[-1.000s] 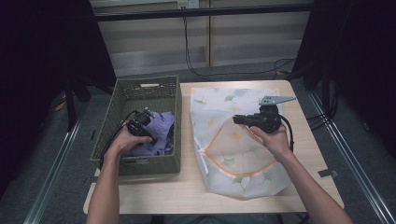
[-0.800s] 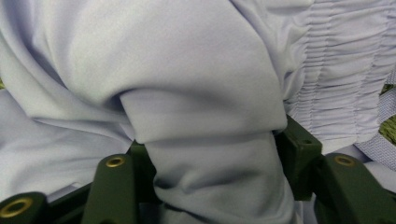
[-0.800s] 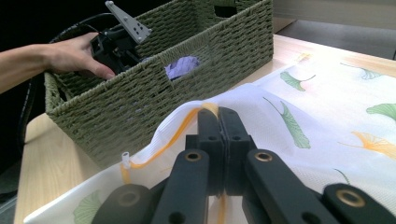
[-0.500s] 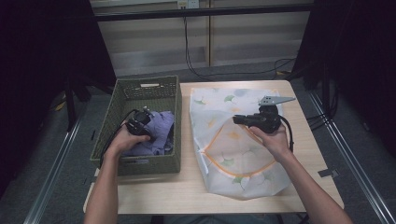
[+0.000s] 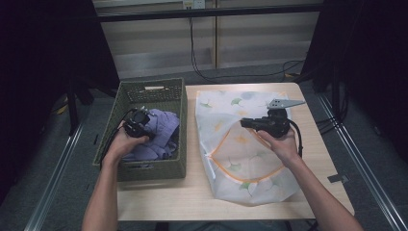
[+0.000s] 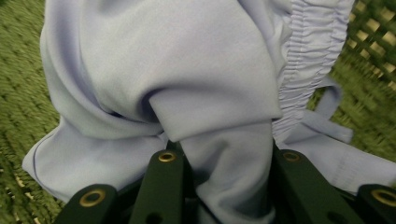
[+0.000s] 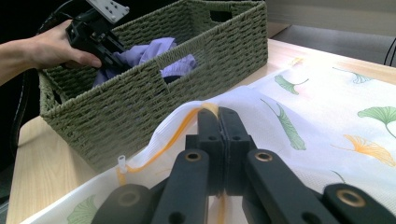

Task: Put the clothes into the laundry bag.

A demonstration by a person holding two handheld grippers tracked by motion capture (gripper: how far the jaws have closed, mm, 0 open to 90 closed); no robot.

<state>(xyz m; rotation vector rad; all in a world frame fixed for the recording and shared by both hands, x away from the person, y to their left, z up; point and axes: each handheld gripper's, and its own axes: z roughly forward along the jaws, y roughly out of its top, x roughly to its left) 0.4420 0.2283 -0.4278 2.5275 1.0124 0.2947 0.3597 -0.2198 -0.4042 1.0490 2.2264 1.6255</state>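
Observation:
A lavender garment (image 5: 162,129) lies bunched in the green woven basket (image 5: 149,168) at the table's left. My left gripper (image 5: 144,129) reaches down into the basket. Its jaws have just been closing, and a thick fold of the garment (image 6: 187,70) is pinched between them in the left gripper view (image 6: 224,156). At the right, a white mesh laundry bag (image 5: 240,161) with leaf prints and an orange zipper lies flat. My right gripper (image 5: 244,123) points left and is shut on the bag's raised zipper edge (image 7: 196,112). The right gripper view also shows the left gripper (image 7: 108,52) over the garment (image 7: 161,49).
The basket (image 7: 140,98) stands right beside the bag's (image 7: 327,112) left edge. The wooden table (image 5: 192,192) shows bare strips in front of both. Metal rails run along the floor on either side, and cables hang on the back wall.
The left gripper's jaws have closed on the lavender cloth, and the hand has risen slightly in the basket. The right hand and the bag have not moved.

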